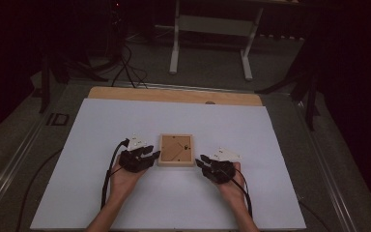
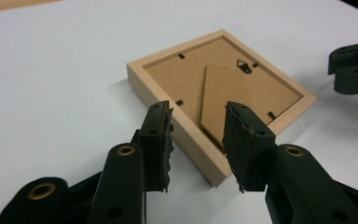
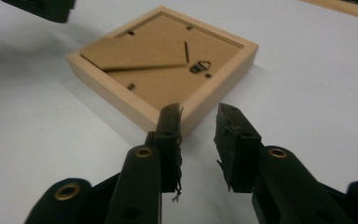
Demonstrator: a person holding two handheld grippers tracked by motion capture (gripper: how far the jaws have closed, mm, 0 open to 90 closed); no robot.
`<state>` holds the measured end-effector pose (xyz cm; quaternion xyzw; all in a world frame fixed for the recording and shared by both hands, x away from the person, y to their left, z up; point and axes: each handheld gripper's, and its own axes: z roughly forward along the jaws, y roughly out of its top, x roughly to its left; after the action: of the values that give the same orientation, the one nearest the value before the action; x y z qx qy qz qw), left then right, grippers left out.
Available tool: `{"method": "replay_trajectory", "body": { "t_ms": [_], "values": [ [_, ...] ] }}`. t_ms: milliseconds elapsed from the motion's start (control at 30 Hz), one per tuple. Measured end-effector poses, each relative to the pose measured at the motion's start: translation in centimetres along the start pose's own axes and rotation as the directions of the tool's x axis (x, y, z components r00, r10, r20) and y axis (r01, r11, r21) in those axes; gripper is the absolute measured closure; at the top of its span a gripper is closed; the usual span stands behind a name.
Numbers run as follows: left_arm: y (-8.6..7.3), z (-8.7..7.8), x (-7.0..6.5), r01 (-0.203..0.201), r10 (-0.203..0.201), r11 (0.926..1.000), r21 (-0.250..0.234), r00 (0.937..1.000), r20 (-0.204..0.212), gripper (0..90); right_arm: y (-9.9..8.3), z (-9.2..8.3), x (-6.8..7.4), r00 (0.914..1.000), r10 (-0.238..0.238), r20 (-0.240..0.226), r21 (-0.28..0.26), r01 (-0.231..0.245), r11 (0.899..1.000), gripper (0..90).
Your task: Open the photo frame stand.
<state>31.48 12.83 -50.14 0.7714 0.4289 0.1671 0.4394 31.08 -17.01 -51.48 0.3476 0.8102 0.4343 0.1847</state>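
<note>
A wooden picture frame (image 1: 176,150) is lying face down on the white worktop (image 1: 101,125). The left claw (image 2: 196,140) and right claw (image 3: 198,135) are flanking it, both with jaws standing apart, gripping nothing.

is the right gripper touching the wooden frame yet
Apart. The right gripper view shows the right gripper with open jaws short of the frame's near corner, white table showing between them. The high view agrees.

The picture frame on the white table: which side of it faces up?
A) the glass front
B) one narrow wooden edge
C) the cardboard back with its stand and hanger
C: the picture frame lies flat, showing its brown backing board, the folding stand and the small metal hanger.
</note>
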Motion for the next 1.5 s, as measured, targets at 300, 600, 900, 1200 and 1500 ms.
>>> {"method": "replay_trajectory", "body": {
  "t_ms": [300,600,900,1200,1500],
  "values": [
    [0.3,0.1,-0.7,-0.021,0.021,0.9998,0.001,0.9997,0.016,60.6,0.7,0.8,1.3,0.9993,-0.013,-0.036,-0.009,0.012,1.000,88.7],
    [0.2,0.5,-1.1,-0.048,0.048,0.9987,0.015,0.9987,0.017,60.1,0.8,1.3,1.5,0.9994,-0.020,-0.027,0.012,0.020,1.000,89.7],
    [0.1,1.3,-1.9,-0.082,0.080,0.9949,0.059,0.9962,0.035,61.2,0.6,1.9,1.3,0.9996,-0.007,-0.026,0.028,0.008,1.000,89.7],
    [1.1,1.6,-1.9,-0.061,0.060,0.9958,0.069,0.9981,0.018,56.1,0.5,1.9,1.3,0.9996,-0.009,-0.027,0.025,0.010,1.000,89.7],
    [2.4,2.9,-2.4,-0.081,0.079,0.9908,0.108,0.9966,0.025,53.9,0.5,1.9,1.3,0.9996,-0.006,-0.027,0.023,0.006,1.000,89.4]
  ]
}}
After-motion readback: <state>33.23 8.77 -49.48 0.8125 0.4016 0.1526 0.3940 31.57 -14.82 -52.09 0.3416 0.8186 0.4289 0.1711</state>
